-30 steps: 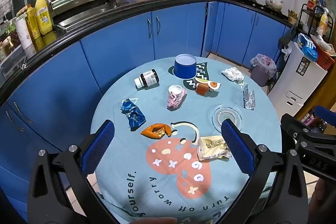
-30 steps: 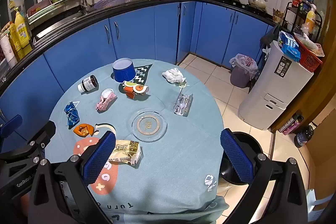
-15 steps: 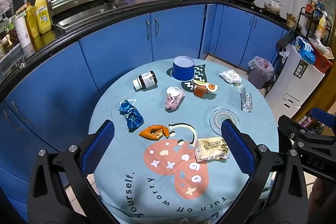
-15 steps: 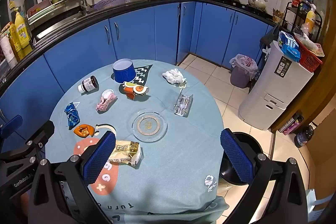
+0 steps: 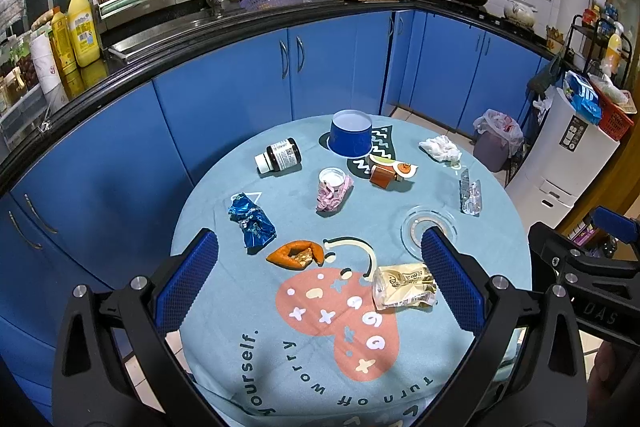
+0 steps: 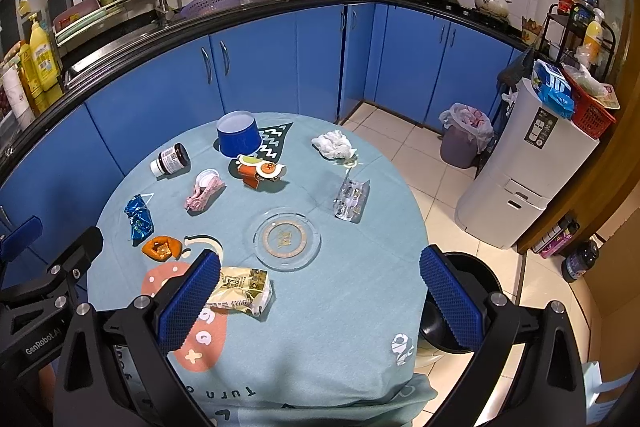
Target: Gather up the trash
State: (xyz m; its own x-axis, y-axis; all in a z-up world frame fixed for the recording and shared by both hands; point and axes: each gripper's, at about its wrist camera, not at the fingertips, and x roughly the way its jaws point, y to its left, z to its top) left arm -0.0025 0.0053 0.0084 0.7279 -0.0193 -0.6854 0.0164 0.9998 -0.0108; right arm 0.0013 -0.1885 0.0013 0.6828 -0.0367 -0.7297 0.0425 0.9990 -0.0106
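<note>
Both the left hand-held gripper and right hand-held gripper hang spread above a round cloth-covered surface strewn with wrappers, blue kitchen cabinets curving behind its far edge.

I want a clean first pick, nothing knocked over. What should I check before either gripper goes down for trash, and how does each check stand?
1. Left gripper open and empty: ok.
2. Right gripper open and empty: ok.
3. Nearest trash, the beige wrapper, lies flat and apart from the glass ashtray: ok.
4. Orange peel and blue wrapper not overlapping: ok.
5. Bin beside the table open: cannot tell, only part of it shows.
</note>
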